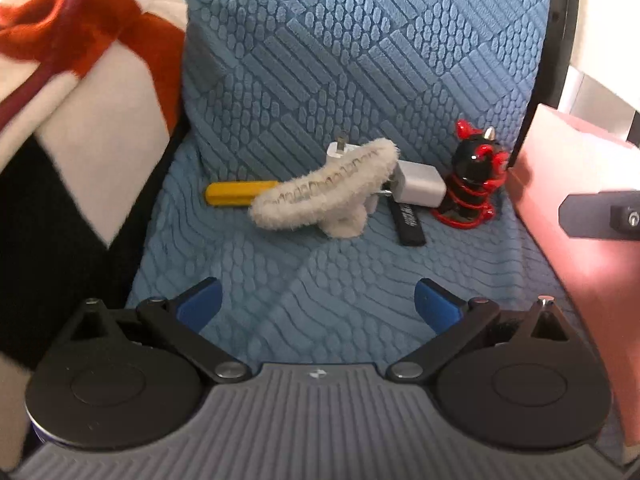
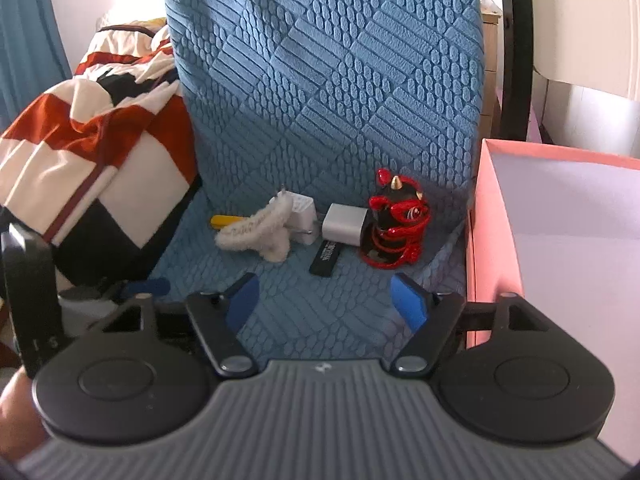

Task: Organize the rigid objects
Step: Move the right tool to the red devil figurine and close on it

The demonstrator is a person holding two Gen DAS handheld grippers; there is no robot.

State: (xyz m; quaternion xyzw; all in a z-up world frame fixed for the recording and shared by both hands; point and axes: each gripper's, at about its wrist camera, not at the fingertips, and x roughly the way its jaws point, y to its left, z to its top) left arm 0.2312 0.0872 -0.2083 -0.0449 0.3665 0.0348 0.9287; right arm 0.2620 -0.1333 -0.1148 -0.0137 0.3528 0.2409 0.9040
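Note:
On a blue textured seat (image 1: 340, 280) lies a small pile: a fuzzy white hair clip (image 1: 320, 188) (image 2: 256, 232), a yellow stick (image 1: 236, 194) (image 2: 224, 220), two white plug chargers (image 1: 420, 184) (image 2: 344, 224), a flat black stick (image 1: 408, 222) (image 2: 326, 258) and a red-and-black figurine (image 1: 476, 176) (image 2: 396, 224) standing upright. My left gripper (image 1: 318, 302) hovers open in front of the clip, nothing between its blue pads. My right gripper (image 2: 325, 298) is open too, short of the black stick and the figurine.
A pink box (image 2: 560, 150) (image 1: 580, 264) with an open top stands right of the seat. A red, white and black blanket (image 1: 80, 100) (image 2: 100, 140) is heaped on the left. The seat's blue backrest (image 2: 328, 60) rises behind the pile.

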